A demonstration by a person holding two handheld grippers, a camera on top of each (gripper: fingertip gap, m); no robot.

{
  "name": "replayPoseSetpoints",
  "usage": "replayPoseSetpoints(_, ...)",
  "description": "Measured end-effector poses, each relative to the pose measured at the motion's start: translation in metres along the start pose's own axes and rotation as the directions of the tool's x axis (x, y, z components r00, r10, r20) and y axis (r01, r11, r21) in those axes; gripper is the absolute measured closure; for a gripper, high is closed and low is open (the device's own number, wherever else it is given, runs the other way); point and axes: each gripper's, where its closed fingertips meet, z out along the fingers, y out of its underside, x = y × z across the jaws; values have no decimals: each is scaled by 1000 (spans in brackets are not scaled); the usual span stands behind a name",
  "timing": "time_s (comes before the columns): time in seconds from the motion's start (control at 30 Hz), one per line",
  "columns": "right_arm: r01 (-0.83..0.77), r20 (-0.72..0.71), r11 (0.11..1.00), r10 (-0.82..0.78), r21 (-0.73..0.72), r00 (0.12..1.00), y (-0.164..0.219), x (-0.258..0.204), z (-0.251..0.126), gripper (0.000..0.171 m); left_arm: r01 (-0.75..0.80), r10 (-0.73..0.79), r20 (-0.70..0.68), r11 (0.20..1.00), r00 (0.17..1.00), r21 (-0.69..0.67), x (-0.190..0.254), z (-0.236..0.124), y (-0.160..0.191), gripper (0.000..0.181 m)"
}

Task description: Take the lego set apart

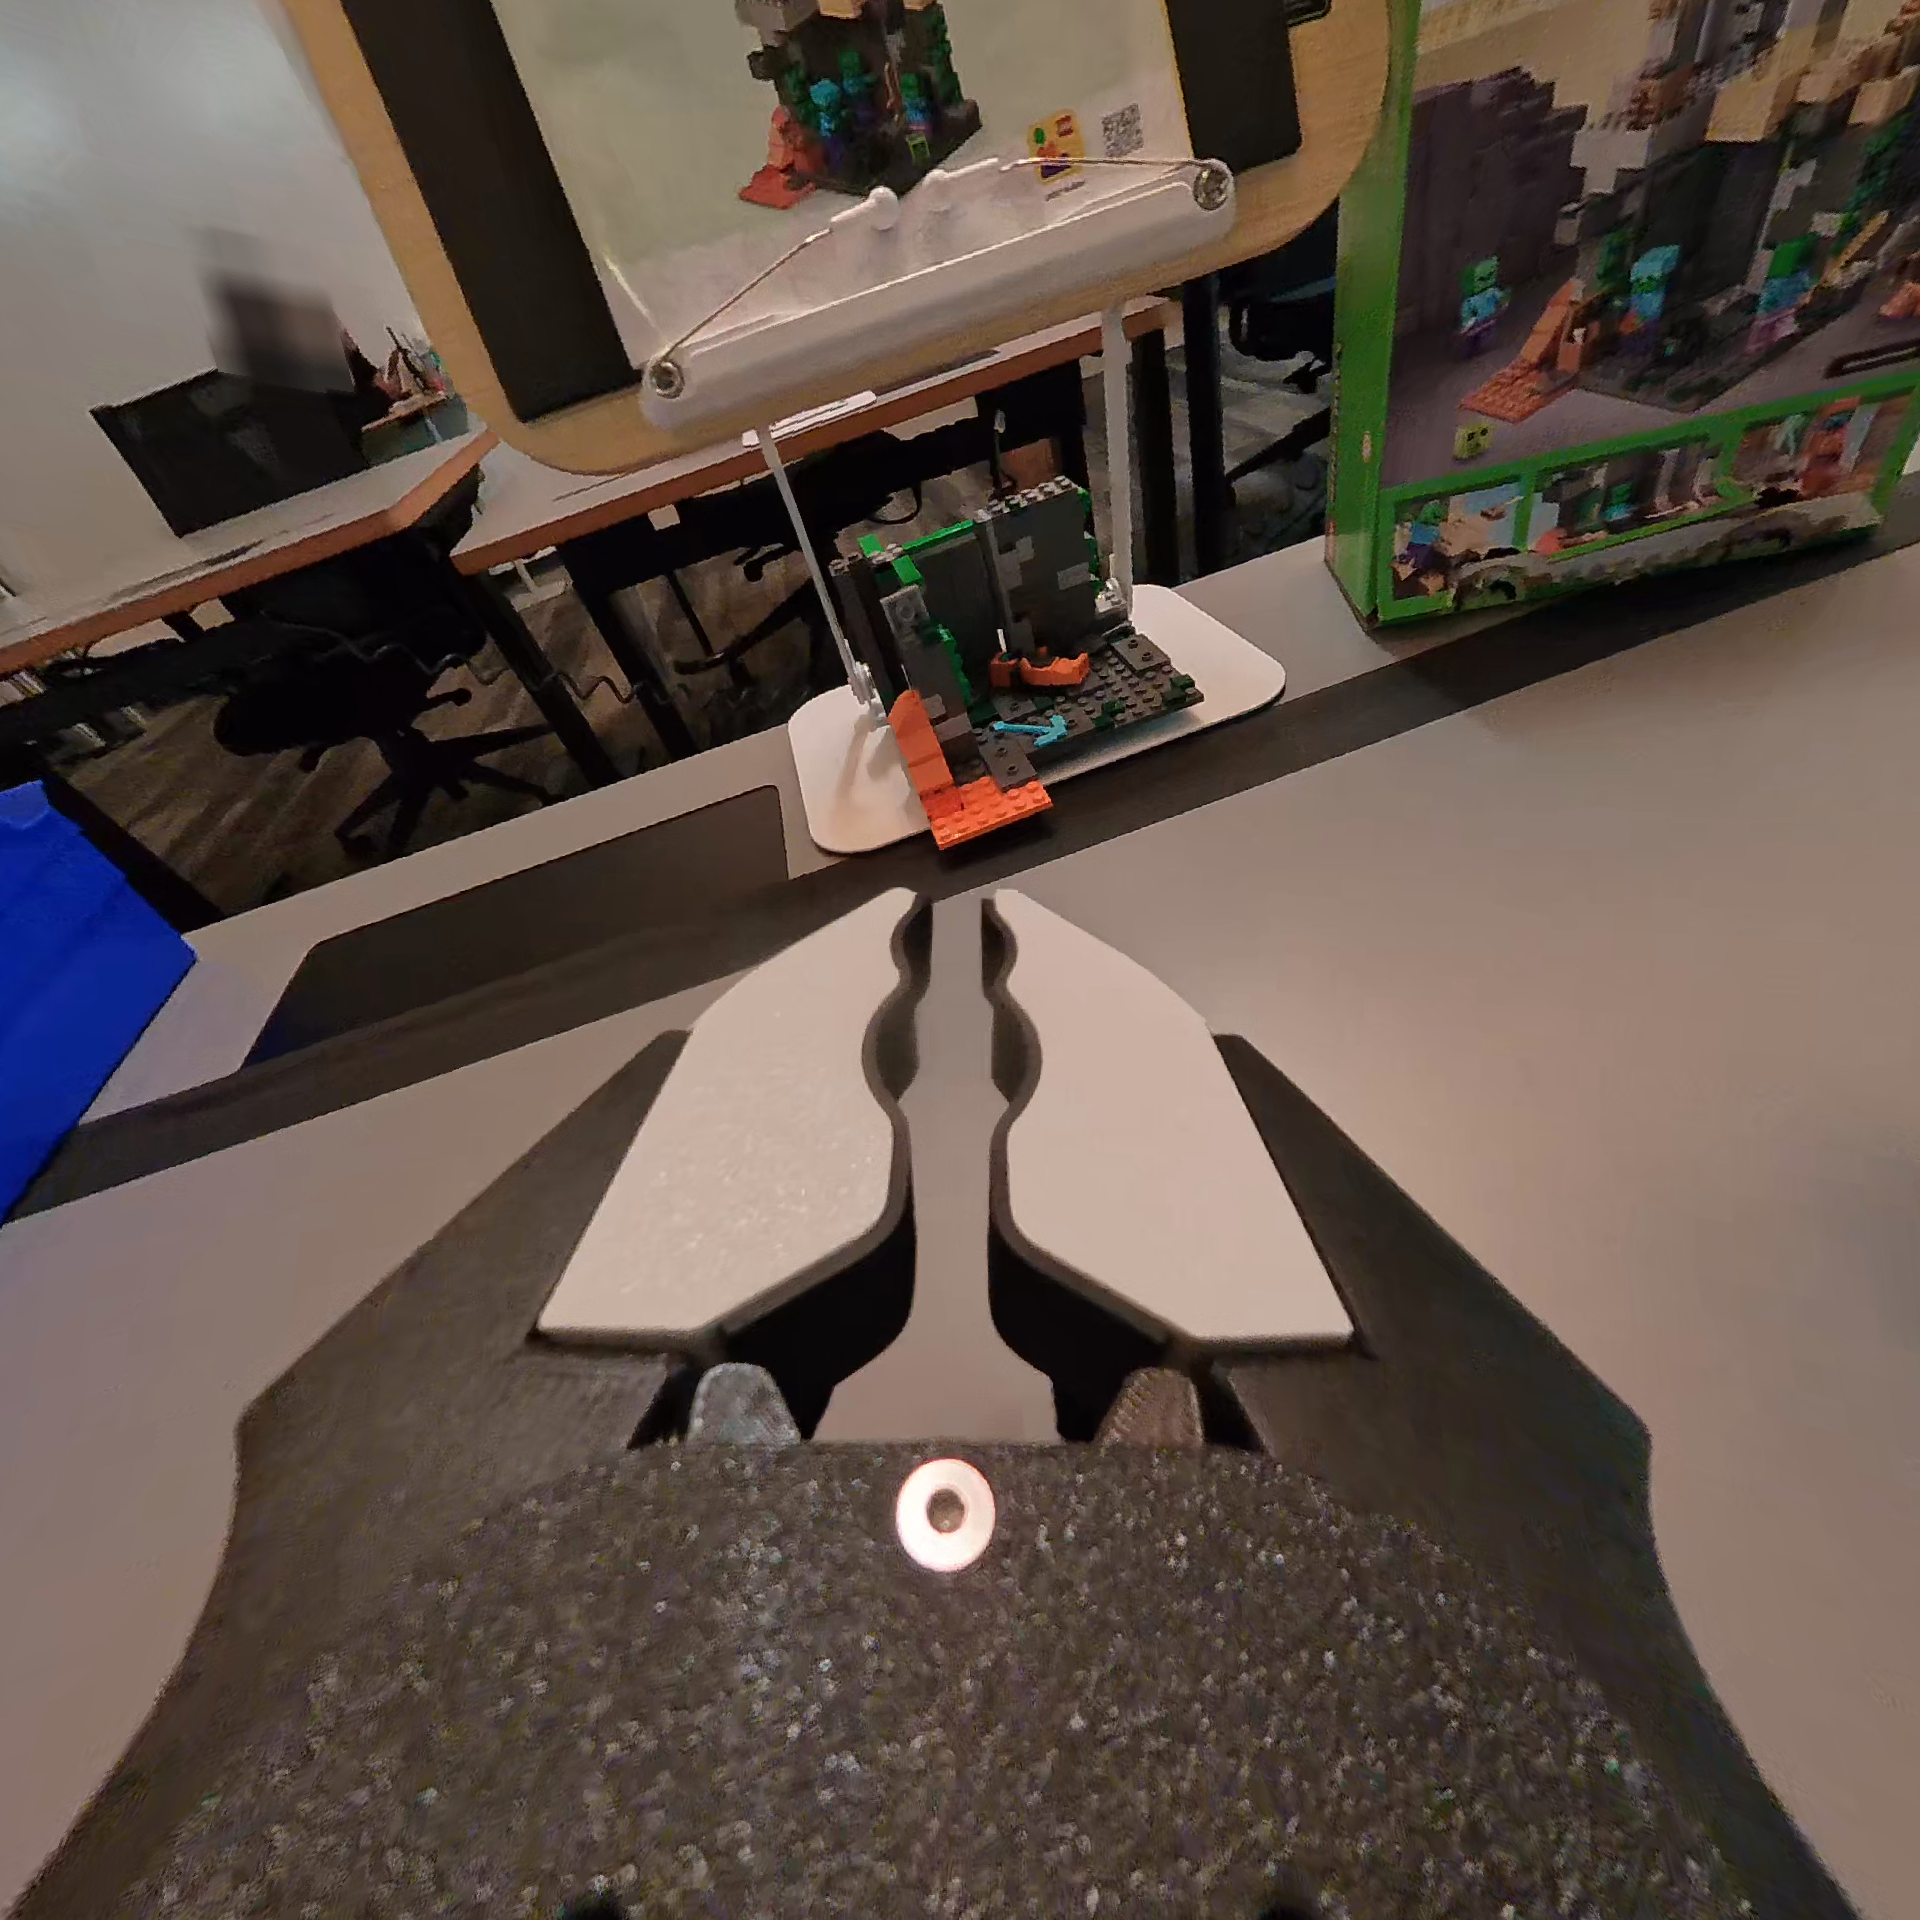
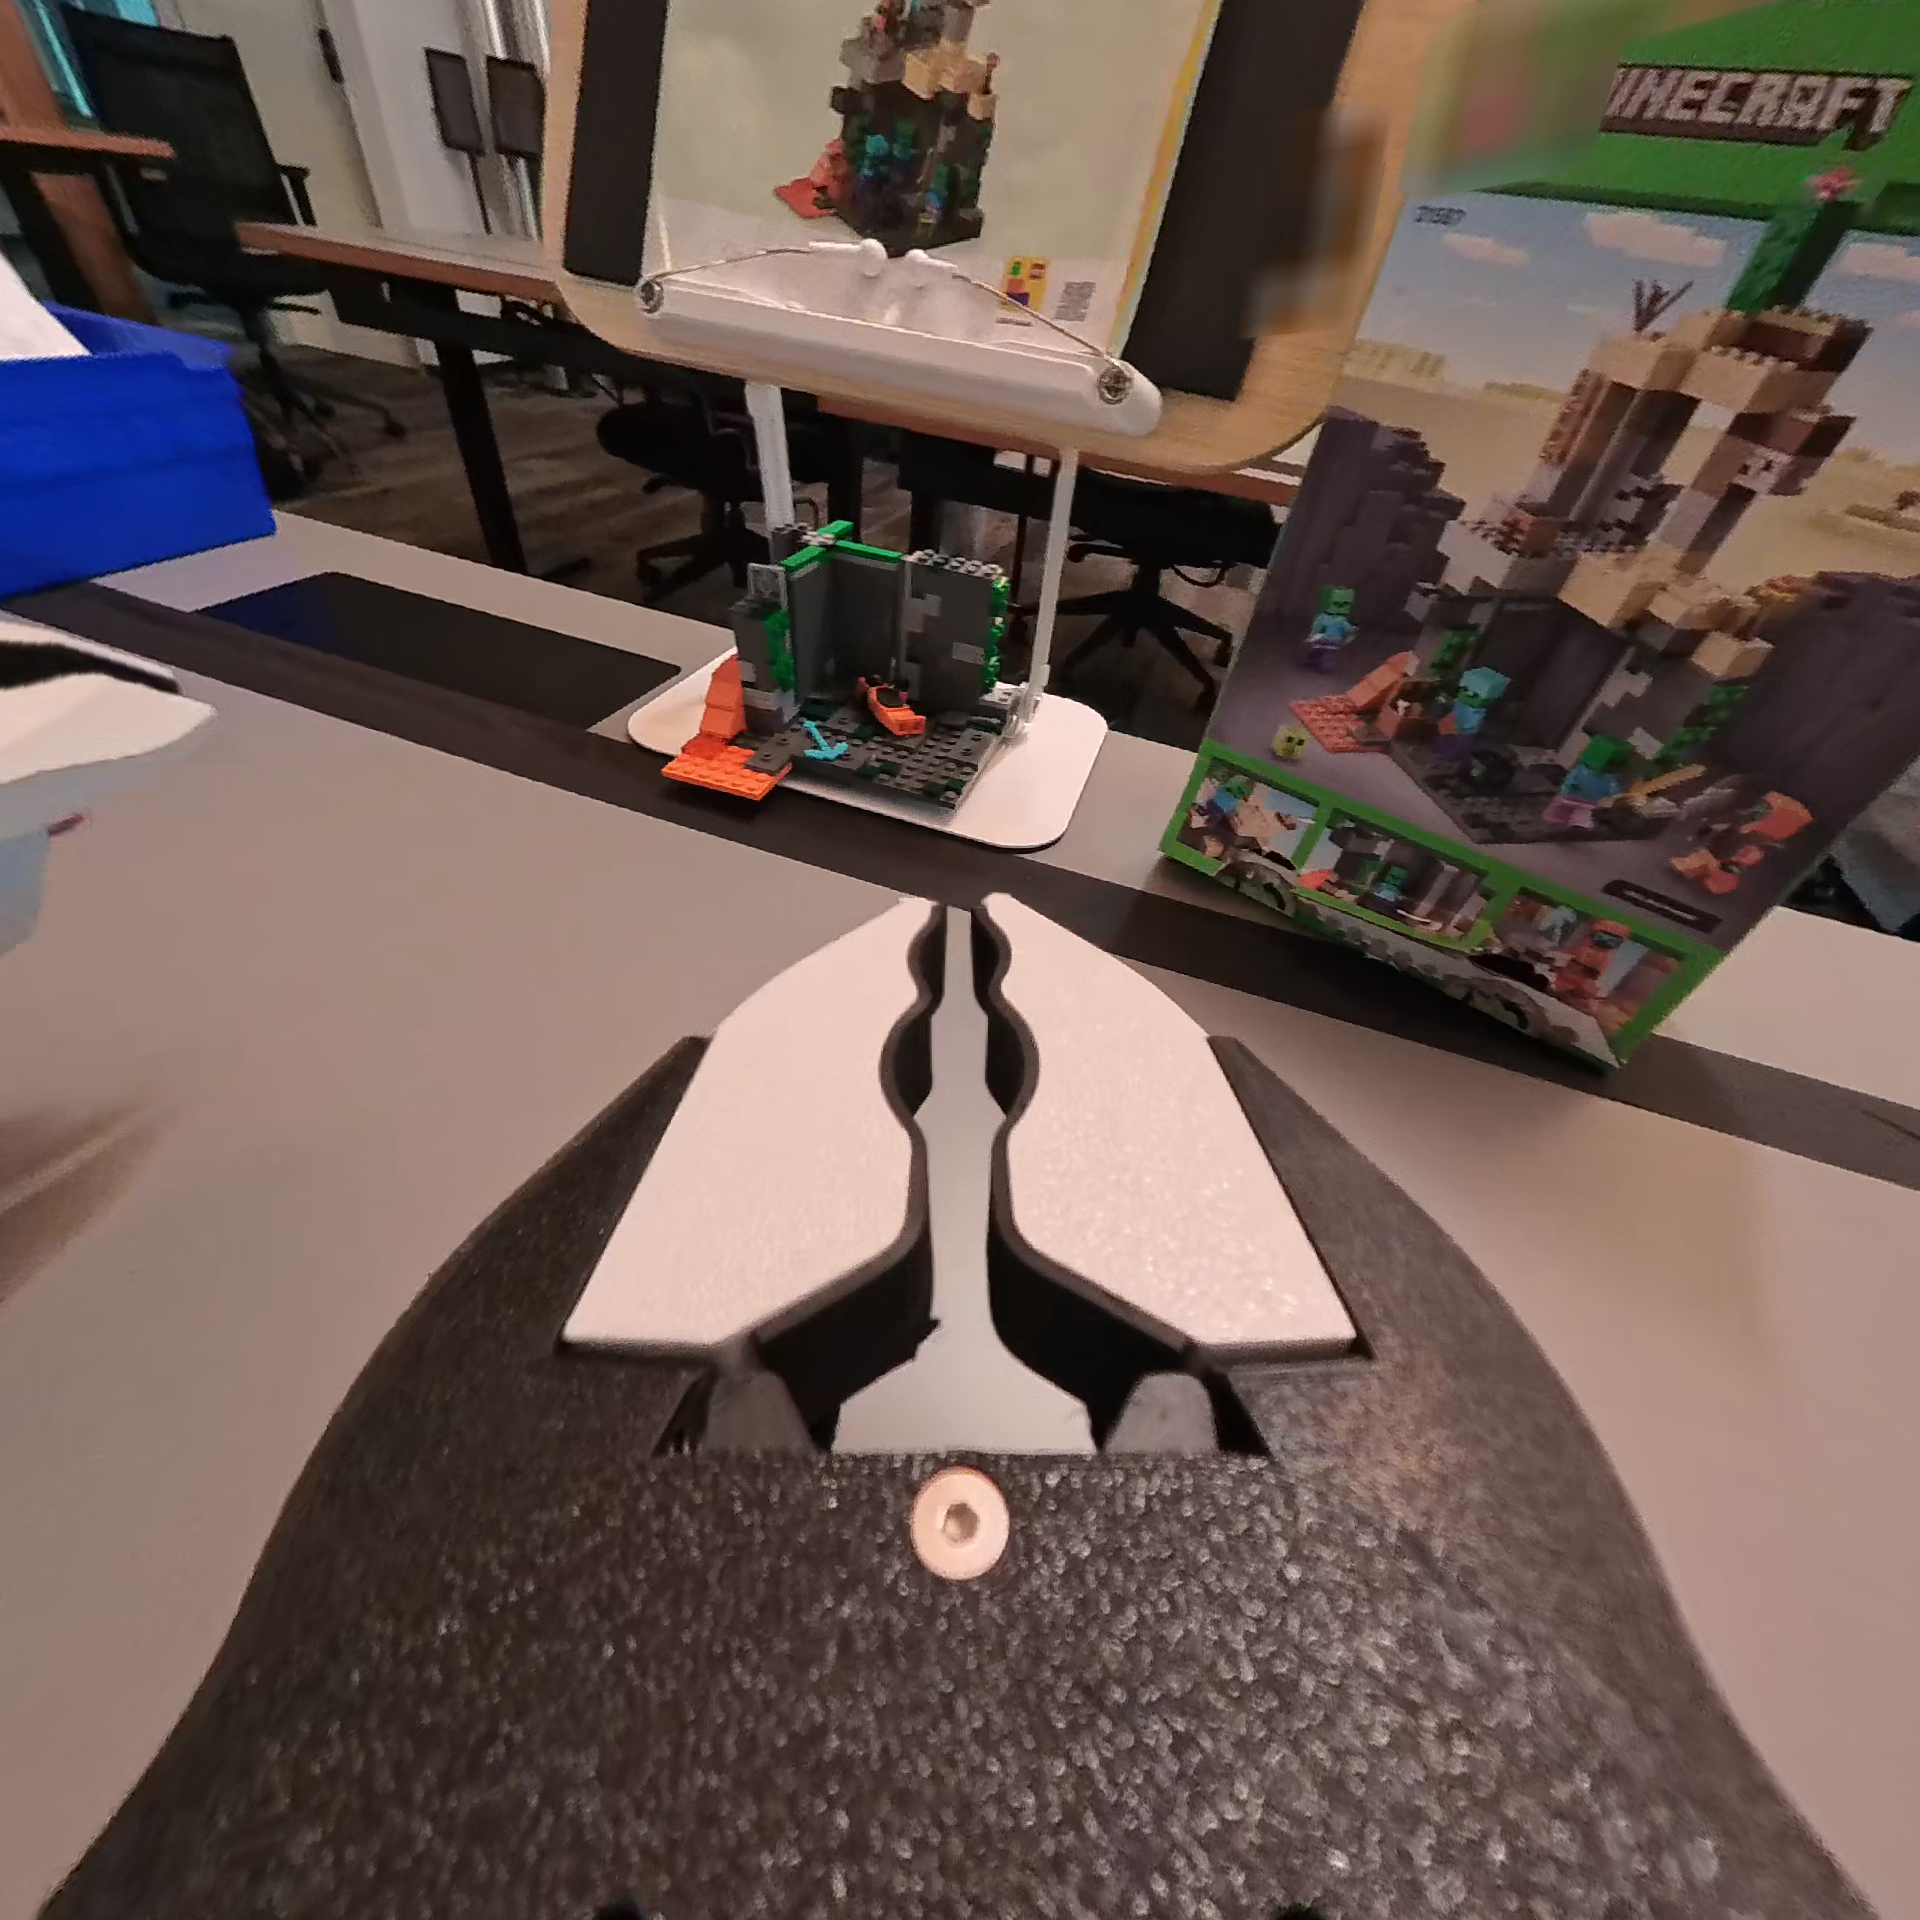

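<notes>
The lego set is a partly built model with grey walls, green trim, a dark studded floor and an orange ramp. It stands on the white base of a book stand at the far edge of the grey table. It also shows in the right wrist view. My left gripper hovers over the table short of the set, with its jaws almost together and nothing between them. My right gripper is likewise short of the set, jaws almost together and empty.
A green lego box stands to the right of the set. The stand holds an open instruction booklet above the set. A blue bin sits at the far left. A blurred white and black shape is at the left edge. The gap from one gripper's tips to the other's is roughly 20 cm.
</notes>
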Motion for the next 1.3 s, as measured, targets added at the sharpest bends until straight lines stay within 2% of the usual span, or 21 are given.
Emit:
replayPoseSetpoints(0.13,5,33,1000,-5,-7,999,3,-8,2,162,1,-2,-25,1000,1000,-7,6,1,2,163)
replayPoseSetpoints(0.23,-1,73,999,3,-38,997,10,-16,6,148,24,-27,-67,999,997,-40,13,4,8,148)
replayPoseSetpoints(0.37,7,107,998,1,-67,994,18,-24,13,131,19,-27,-120,997,992,-72,23,9,16,139)
replayPoseSetpoints(0.47,12,134,995,1,-96,991,23,-30,16,129,25,-43,-154,993,987,-114,31,11,24,142)
replayPoseSetpoints(0.57,1,162,991,21,-136,987,29,-34,16,125,14,-36,-169,992,985,-128,38,11,29,152)
replayPoseSetpoints(0.9,101,178,985,-75,-142,981,40,-38,16,139,5,-14,-207,999,978,-43,46,5,16,176)
replayPoseSetpoints(1.13,110,189,984,-83,-139,979,41,-44,16,147,50,-52,-120,999,991,-21,21,1,10,181)
replayPoseSetpoints(1.3,106,196,985,-78,-134,978,42,-45,14,162,86,-86,-107,996,991,-8,6,0,4,181)
